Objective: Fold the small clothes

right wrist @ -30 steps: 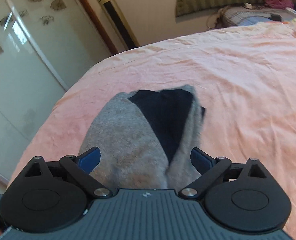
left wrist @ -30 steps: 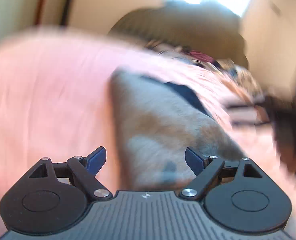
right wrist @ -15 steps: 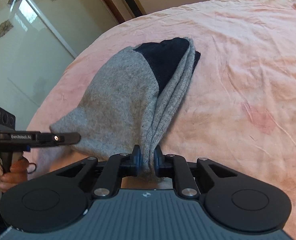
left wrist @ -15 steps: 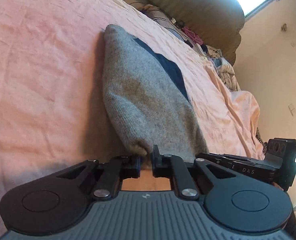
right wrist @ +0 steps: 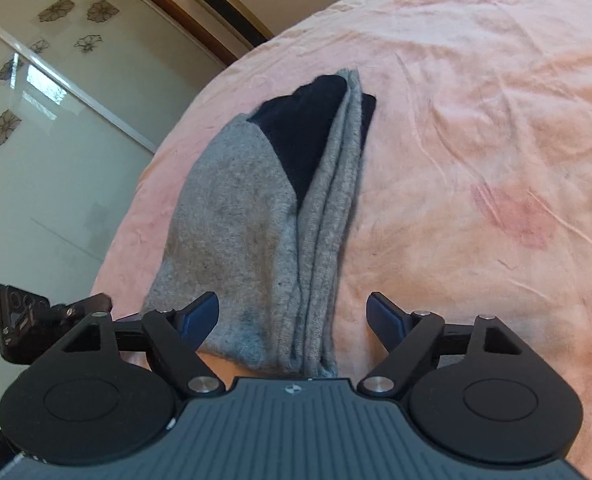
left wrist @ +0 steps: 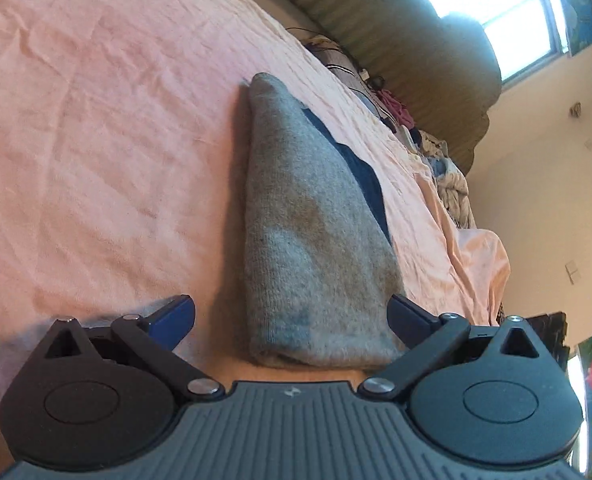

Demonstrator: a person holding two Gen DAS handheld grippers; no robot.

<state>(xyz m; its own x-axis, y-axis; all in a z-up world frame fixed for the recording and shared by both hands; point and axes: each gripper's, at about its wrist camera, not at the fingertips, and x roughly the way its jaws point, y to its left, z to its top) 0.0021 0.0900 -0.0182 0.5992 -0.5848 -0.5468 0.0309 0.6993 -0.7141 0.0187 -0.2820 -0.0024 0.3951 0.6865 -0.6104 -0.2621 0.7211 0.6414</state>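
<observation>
My left claw (left wrist: 290, 318) is opening, blue pads spread wide. The near end of the sock (left wrist: 312, 240) lies between them; neither pad presses the knit, though the right-hand pad sits very close to the sock's edge.

My right claw (right wrist: 292, 314) is also opening. Its pads stand apart, with the sock's (right wrist: 248, 216) near end between them. The left-hand pad overlaps the grey knit in this view; I cannot tell whether it touches. The right-hand pad stands clear, over the sheet.

The sock is grey with a dark navy patch at its far end. It lies flat on the bed (right wrist: 476, 100), on a wrinkled pink sheet, running lengthwise away from both claws. It is doubled: stacked grey edges show along its right side in the right wrist view.

A faint reddish stain marks the sheet to the right of the sock. Beyond the sock's far end, by the headboard (left wrist: 396, 40), sits a heap of clothes (left wrist: 448, 172).
</observation>
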